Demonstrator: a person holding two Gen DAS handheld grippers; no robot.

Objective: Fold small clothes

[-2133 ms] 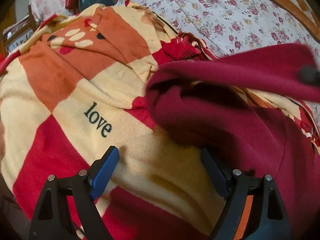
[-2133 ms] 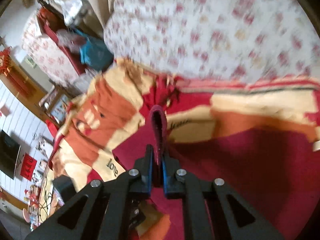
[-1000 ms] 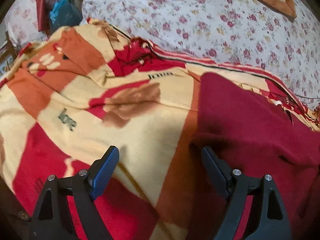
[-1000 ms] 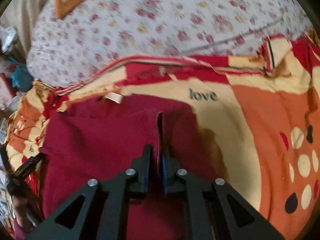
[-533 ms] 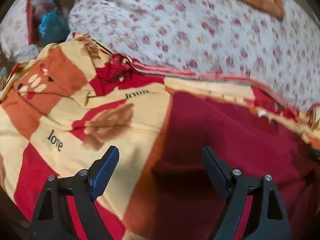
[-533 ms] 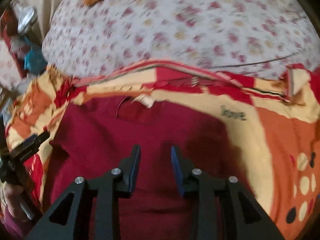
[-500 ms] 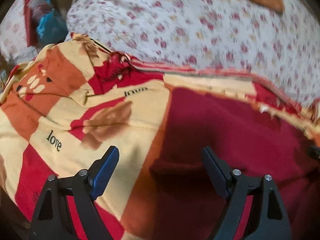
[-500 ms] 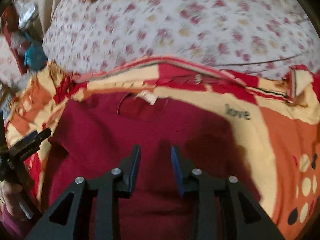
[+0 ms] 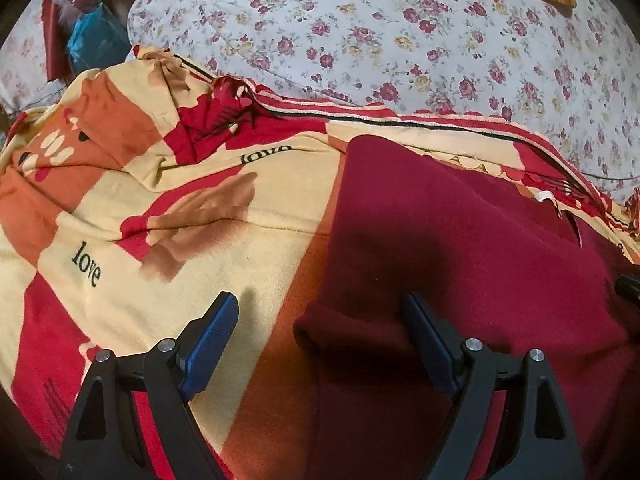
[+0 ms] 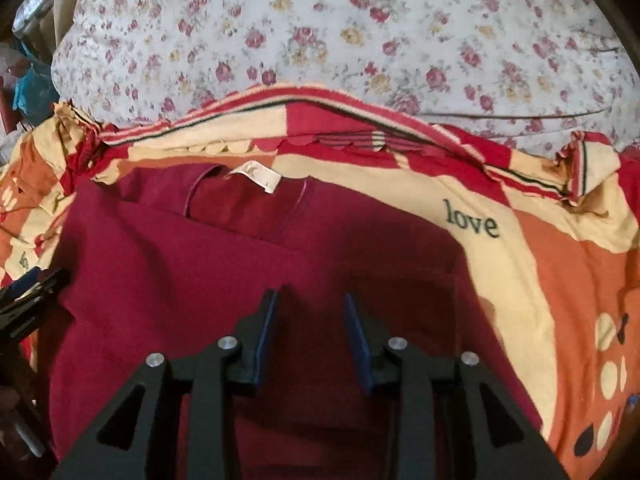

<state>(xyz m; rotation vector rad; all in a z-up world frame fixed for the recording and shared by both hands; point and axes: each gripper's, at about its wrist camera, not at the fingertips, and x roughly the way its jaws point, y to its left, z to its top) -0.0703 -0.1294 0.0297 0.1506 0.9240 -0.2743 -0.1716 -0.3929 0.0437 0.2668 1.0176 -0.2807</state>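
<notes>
A dark red shirt (image 9: pixel 460 240) lies spread on a red, cream and orange "love" blanket (image 9: pixel 192 216). In the right wrist view the shirt (image 10: pixel 192 272) shows its neckline and white label (image 10: pixel 256 176) at the far side. My left gripper (image 9: pixel 320 316) is open and empty, just above the shirt's left edge, where the cloth is folded over. My right gripper (image 10: pixel 310 312) is open and empty, low over the middle of the shirt. The left gripper's tip (image 10: pixel 28 292) shows at the left edge of the right wrist view.
A floral quilt (image 9: pixel 400 40) rises behind the blanket and also shows in the right wrist view (image 10: pixel 320 32). A blue bag (image 9: pixel 92 44) and red cloth lie at the far left. The blanket is wrinkled near its top left.
My right gripper carried a fold of the red shirt across, laid it flat and opened, letting go. My left gripper stayed open and shifted right along the shirt's edge.
</notes>
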